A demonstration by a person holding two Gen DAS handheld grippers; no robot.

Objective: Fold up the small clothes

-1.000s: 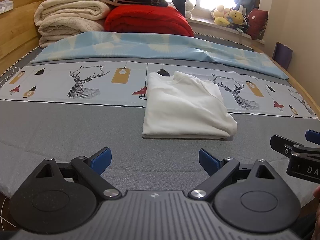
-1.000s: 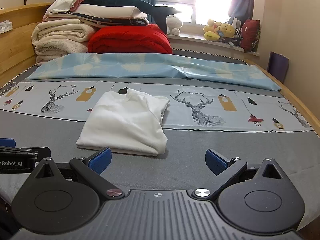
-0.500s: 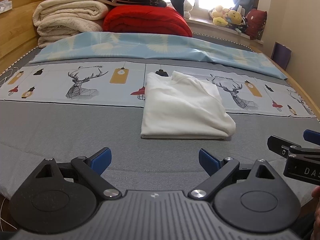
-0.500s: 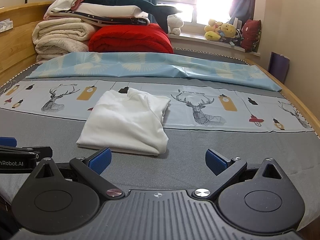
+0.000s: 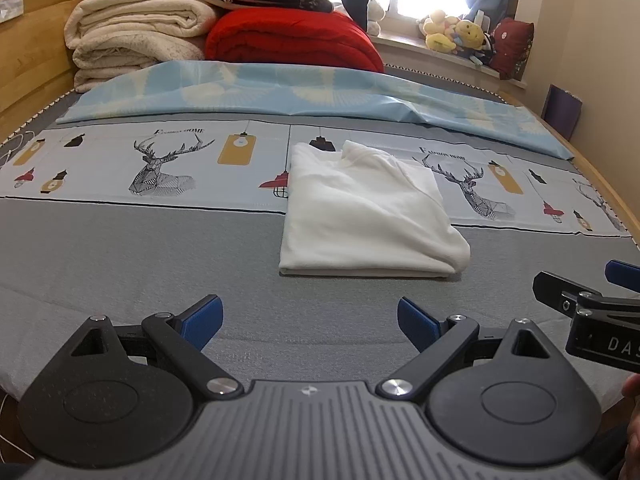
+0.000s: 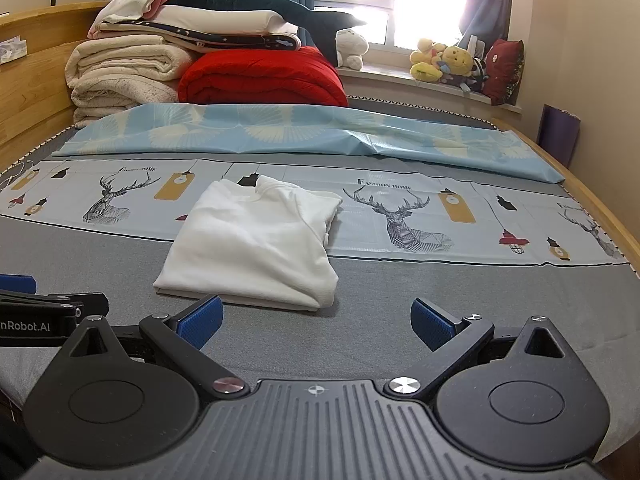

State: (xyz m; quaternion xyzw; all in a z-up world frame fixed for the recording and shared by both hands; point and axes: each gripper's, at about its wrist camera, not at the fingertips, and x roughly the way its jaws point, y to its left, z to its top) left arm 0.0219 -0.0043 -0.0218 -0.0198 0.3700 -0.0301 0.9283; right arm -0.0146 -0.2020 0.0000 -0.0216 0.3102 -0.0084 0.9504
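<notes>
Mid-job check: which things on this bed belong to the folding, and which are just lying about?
Job:
- white top, folded on the bed
- left gripper, open
- right gripper, open

Lying about:
- red quilt
- cream blankets
- blue sheet
- plush toys

left claw (image 5: 310,322) | black linkage arms | blue pads | silver screws

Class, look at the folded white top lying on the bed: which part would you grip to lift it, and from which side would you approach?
Probably grip the near folded edge of the white top, coming in low from the front. There the layers stack into one straight, thick hem facing both open claws, left claw and right claw; the far end is lumpy at the collar.
</notes>
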